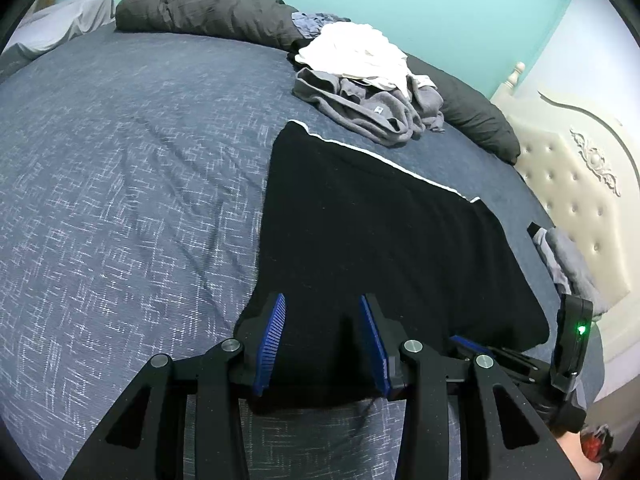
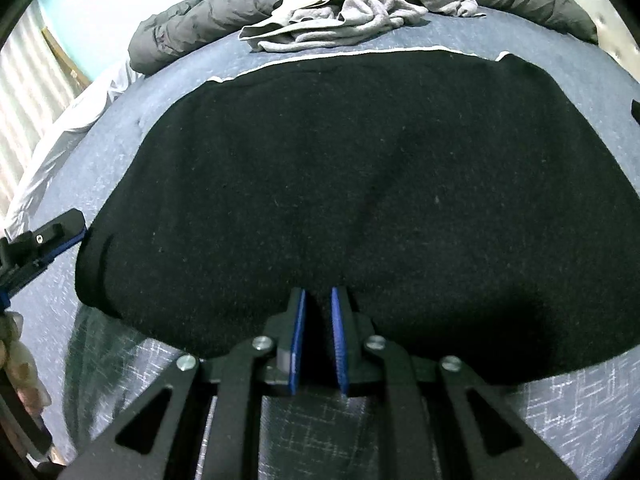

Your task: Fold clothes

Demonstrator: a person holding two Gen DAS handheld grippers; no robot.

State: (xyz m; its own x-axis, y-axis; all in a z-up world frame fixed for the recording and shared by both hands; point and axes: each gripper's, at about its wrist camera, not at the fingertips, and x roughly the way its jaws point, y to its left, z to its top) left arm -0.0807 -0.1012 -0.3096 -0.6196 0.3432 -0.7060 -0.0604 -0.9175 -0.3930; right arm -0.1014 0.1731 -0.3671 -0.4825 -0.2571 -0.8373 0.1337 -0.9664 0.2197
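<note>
I have the black garment spread flat on the blue patterned bedspread, its long axis running left to right along the near edge of the bed, a thin white trim along its far edge; both grippers sit at its near hem, so my next move, as I judge it, is to carry that hem away from me toward the far side. The left gripper stands half open over the near left corner, cloth between its blue pads but not visibly pinched; the right gripper is narrowed almost shut at the hem's middle, though I cannot tell whether cloth is actually caught. The left view alone shows the white and grey clothes pile and the headboard on the right; the right view shows the garment's full width.
</note>
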